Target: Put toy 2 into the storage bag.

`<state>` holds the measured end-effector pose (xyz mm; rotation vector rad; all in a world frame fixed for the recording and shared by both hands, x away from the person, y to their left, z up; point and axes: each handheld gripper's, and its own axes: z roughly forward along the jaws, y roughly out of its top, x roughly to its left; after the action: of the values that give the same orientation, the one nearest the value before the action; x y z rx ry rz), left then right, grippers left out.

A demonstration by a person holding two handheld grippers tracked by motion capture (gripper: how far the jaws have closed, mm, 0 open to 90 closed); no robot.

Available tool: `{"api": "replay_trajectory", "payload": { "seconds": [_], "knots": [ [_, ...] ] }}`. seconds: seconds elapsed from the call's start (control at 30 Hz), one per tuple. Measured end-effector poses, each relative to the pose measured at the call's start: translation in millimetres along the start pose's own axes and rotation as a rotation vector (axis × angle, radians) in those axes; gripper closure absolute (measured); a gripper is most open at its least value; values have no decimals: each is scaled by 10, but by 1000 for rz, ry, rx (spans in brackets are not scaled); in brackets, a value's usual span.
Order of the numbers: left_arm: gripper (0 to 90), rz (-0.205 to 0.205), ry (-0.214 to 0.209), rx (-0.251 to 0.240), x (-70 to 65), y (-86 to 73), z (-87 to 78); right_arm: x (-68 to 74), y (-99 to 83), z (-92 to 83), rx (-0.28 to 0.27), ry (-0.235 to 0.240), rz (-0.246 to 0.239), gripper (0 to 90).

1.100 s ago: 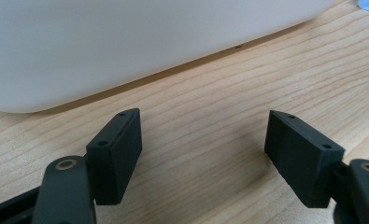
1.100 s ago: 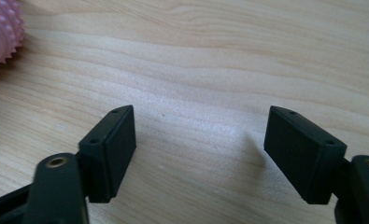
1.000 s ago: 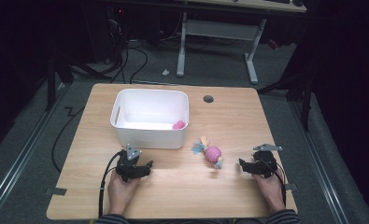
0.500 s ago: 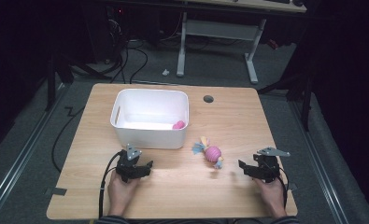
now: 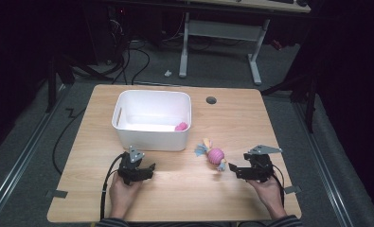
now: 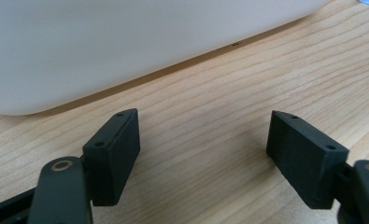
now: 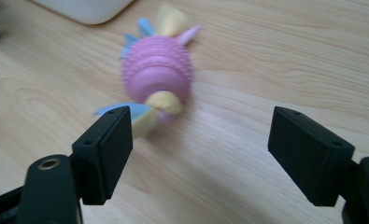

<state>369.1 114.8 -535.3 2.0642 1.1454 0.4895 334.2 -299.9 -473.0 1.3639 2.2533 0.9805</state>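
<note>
While the right hand-held gripper (image 5: 233,168) rests low over the wooden surface (image 5: 251,123), its jaws have just been opening and stand wide with nothing between them. Just ahead of its tips lies the pink ridged toy (image 7: 157,74), near the white bin (image 5: 152,119). At the bin's front wall, the left hand-held gripper (image 6: 203,154) gapes empty.

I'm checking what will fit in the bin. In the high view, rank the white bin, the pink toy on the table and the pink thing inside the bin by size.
1. white bin
2. pink toy
3. pink thing inside the bin, partly hidden by the wall, so unsure
</note>
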Motion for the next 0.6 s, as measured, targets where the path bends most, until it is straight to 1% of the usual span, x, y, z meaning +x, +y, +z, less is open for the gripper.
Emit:
{"api": "replay_trajectory", "payload": {
  "seconds": [0.03, 0.07, 0.1, 0.17, 0.23, 0.27, 0.3, 0.33, 0.37, 0.5, 0.6],
  "knots": [
    [263, -4, 2, -2, 0, 0, 2, 74, 43, 18, 3, 26, -39, 211],
    [266, -4, 2, -2, 0, 0, 2, 104, 60, 21, 7, 30, -44, 211],
    [263, -5, 1, -3, 2, 1, 2, 138, 96, 24, 16, 36, -64, 210],
    [260, -3, 2, -2, 0, 1, 2, 162, 117, 29, 12, 43, -67, 211],
    [258, -5, 0, -3, 0, 1, 2, 237, 217, 63, 17, 43, -98, 212],
    [258, -5, 0, -3, 0, 1, 2, 237, 217, 63, 17, 43, -98, 212],
    [258, -5, -2, -2, 4, 0, 0, 269, 282, 88, 21, 31, -108, 215],
    [258, -5, -2, -2, 4, 0, 0, 269, 282, 88, 21, 31, -108, 215],
    [257, -4, -1, -2, 2, -1, 0, 290, 342, 118, 24, 28, -112, 220],
    [257, -4, -1, -2, 2, -1, 0, 311, 421, 235, 79, 7, -110, 244],
    [257, -5, -2, -2, 3, -1, 0, 299, 460, 306, 112, 10, -98, 241]
  ]
}}
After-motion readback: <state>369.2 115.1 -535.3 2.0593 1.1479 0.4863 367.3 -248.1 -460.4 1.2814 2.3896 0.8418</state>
